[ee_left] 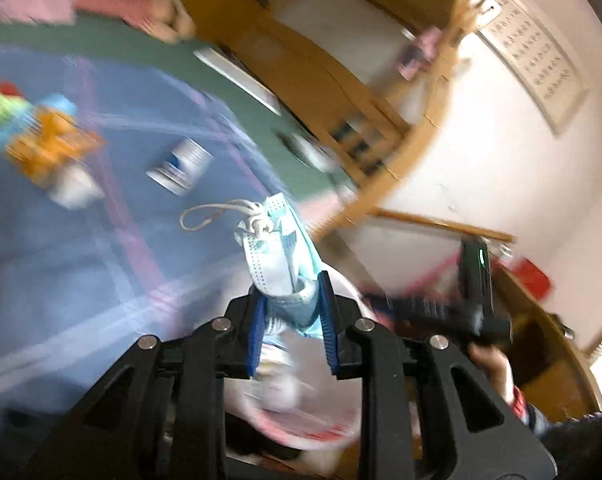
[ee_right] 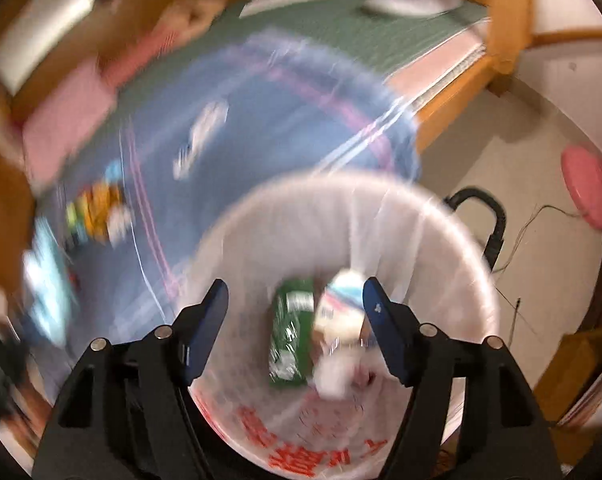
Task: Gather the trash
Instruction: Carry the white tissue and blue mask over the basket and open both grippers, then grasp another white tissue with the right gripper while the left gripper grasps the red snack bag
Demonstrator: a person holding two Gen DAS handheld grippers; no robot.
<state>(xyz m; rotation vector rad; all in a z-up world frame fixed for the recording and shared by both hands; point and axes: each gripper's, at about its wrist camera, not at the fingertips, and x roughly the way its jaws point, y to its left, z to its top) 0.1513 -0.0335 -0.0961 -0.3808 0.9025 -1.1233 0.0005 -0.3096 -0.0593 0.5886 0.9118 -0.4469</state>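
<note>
My left gripper (ee_left: 291, 304) is shut on a crumpled light-blue face mask (ee_left: 279, 256) with its ear loop dangling, held above the white-lined trash bin (ee_left: 301, 428). My right gripper (ee_right: 295, 300) is open and empty, hovering over the same bin (ee_right: 429, 240). Inside the bin lie a green packet (ee_right: 291, 340) and a white crumpled wrapper (ee_right: 339, 320). On the blue bedsheet (ee_left: 61, 272) lie a small can (ee_left: 181, 166) and an orange and blue pile of wrappers (ee_left: 45, 140). The other gripper (ee_left: 453, 308) shows at the right of the left wrist view.
A wooden bed frame (ee_left: 401, 168) borders the bed. A pink pillow (ee_right: 69, 120) and a person's arm (ee_left: 141, 4) lie at the far side. A pink fan base (ee_right: 589, 188) and a black handle (ee_right: 481, 208) stand on the floor by the bin.
</note>
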